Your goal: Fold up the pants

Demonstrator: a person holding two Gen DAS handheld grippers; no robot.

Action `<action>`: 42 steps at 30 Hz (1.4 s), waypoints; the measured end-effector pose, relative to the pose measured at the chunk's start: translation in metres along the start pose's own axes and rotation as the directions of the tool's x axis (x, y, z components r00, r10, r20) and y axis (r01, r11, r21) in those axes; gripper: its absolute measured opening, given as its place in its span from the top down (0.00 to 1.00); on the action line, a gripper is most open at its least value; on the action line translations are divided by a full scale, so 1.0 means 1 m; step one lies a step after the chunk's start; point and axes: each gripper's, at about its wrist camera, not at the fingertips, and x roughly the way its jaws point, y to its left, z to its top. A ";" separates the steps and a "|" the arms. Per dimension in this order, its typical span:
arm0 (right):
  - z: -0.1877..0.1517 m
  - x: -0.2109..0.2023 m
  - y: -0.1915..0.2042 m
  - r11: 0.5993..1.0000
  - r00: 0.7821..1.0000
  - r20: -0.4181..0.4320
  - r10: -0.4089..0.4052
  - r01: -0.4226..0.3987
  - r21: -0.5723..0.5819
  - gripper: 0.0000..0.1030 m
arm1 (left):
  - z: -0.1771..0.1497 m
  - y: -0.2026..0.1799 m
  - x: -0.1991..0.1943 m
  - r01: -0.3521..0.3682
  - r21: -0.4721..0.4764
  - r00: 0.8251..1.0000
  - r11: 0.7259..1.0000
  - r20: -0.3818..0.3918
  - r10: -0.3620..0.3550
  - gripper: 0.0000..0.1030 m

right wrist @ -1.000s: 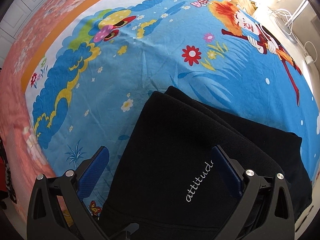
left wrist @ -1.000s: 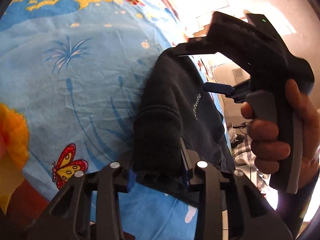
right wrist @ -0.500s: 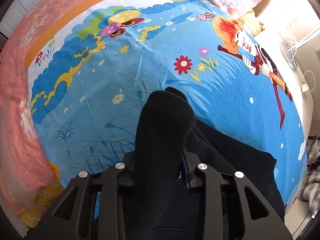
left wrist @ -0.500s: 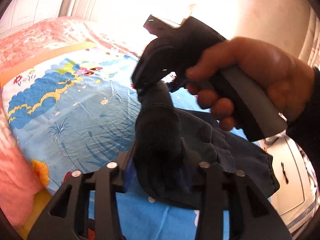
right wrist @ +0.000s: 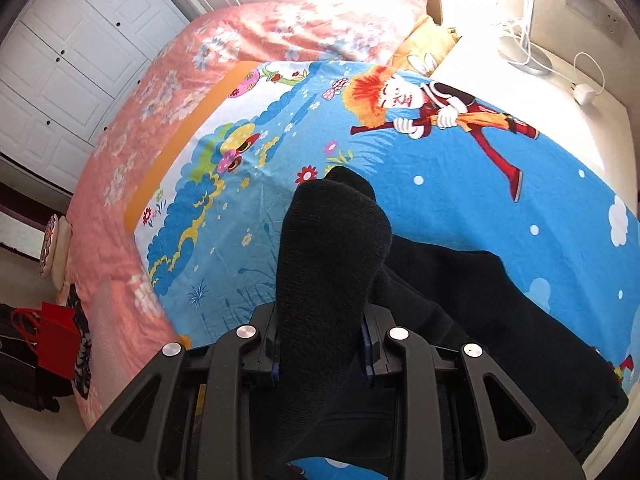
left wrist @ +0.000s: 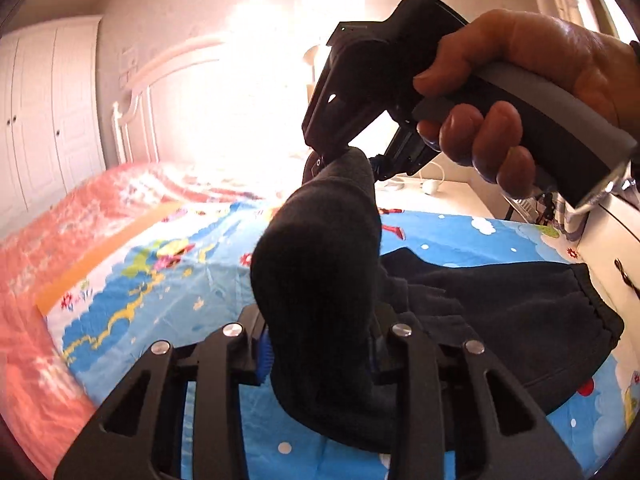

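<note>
A bunched fold of the pants (left wrist: 320,280) is pinched between the blue pads of the left gripper (left wrist: 320,354), whose jaws are closing on it. A second fold (right wrist: 332,256) is clamped in the right gripper (right wrist: 322,344), whose jaws are likewise closing, cloth pressed on both sides. In each view the cloth rises beyond the fingertips as a rounded hump. The rest of the pants trails down and lies crumpled on the sheet (right wrist: 460,208). The fabric is dark, thick and fleecy, with a gathered hem at the far end. The sheet is smooth blue cotton printed with cartoon figures, clouds and flowers. In the left view, the right gripper's black body is seen held by a hand (left wrist: 520,92). A red bag (right wrist: 56,344) stands on the floor; its contents cannot be seen.
</note>
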 end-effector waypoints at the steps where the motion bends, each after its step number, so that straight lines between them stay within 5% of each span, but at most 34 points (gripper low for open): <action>1: -0.007 -0.015 -0.015 1.000 1.000 0.013 -0.007 0.007 0.013 0.73 | 0.006 -0.017 -0.005 0.003 0.049 1.000 0.999 0.028 -0.004 0.68; 4: -0.031 -0.052 -0.066 0.997 0.999 0.029 -0.028 0.026 0.074 0.73 | 0.010 -0.078 -0.020 0.028 0.198 0.995 0.980 0.085 -0.046 0.69; 7: -0.062 -0.075 -0.126 0.988 0.998 0.041 -0.053 0.047 0.145 0.73 | -0.001 -0.148 -0.027 0.050 0.365 0.989 0.930 0.111 -0.097 0.69; 13: -0.126 -0.055 -0.232 0.955 0.991 0.008 -0.134 0.127 0.269 0.73 | -0.057 -0.263 -0.013 0.106 0.640 0.986 0.761 0.032 -0.163 0.69; 16: -0.146 -0.031 -0.258 0.953 0.988 -0.010 -0.151 0.148 0.265 0.73 | -0.095 -0.287 0.000 0.115 0.732 0.987 0.672 -0.010 -0.157 0.69; 20: -0.157 -0.012 -0.268 0.957 0.992 0.023 -0.127 0.117 0.264 0.73 | -0.119 -0.294 0.010 0.056 0.800 0.992 0.598 0.022 -0.122 0.68; 24: -0.156 -0.017 -0.272 0.954 0.995 0.025 -0.101 0.090 0.287 0.73 | -0.123 -0.297 0.006 0.004 0.824 0.993 0.566 0.061 -0.096 0.69; 28: -0.151 -0.049 -0.276 0.948 0.993 0.059 -0.099 0.076 0.310 0.74 | -0.110 -0.303 -0.001 -0.019 0.814 0.989 0.580 0.099 -0.107 0.69; 31: -0.155 -0.067 -0.285 0.942 0.986 0.047 -0.161 0.140 0.307 0.74 | -0.105 -0.319 -0.005 0.000 0.820 0.985 0.572 0.098 -0.139 0.69; 37: -0.182 -0.082 -0.327 0.915 0.971 0.022 -0.237 0.216 0.342 0.74 | -0.119 -0.363 -0.012 0.032 0.859 0.978 0.510 0.079 -0.195 0.69; 42: -0.182 -0.085 -0.340 0.913 0.956 0.038 -0.290 0.264 0.311 0.74 | -0.120 -0.385 -0.006 0.008 0.858 0.982 0.514 0.091 -0.167 0.69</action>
